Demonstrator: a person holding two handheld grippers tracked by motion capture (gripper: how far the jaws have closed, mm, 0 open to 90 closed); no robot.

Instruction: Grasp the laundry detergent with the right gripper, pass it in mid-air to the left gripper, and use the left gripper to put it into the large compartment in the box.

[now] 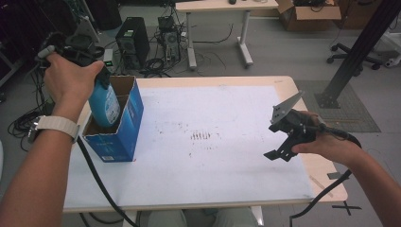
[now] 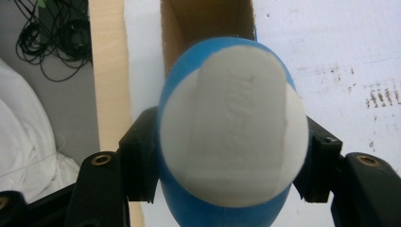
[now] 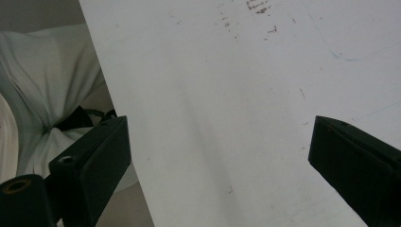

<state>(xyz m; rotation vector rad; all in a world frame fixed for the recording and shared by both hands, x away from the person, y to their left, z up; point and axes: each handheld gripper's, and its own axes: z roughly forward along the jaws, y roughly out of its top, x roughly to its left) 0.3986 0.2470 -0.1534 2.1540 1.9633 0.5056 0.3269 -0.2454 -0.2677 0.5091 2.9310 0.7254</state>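
1. Bottle (image 1: 104, 105), blue with a white base, hangs partly inside the open blue box (image 1: 124, 127) at the desk's (image 1: 227, 179) nine o'clock edge.
2. Left claw (image 1: 97, 75) is clamped on the bottle; in the left gripper view both jaws press its sides, the white base (image 2: 231, 127) facing the camera.
3. Left hand (image 1: 71, 78) grips that claw above the box.
4. Right claw (image 1: 279, 137) hovers near the desk's three o'clock edge, jaws spread wide, holding nothing.
5. Computer tower (image 1: 133, 42) stands on the floor beyond, at eleven o'clock.
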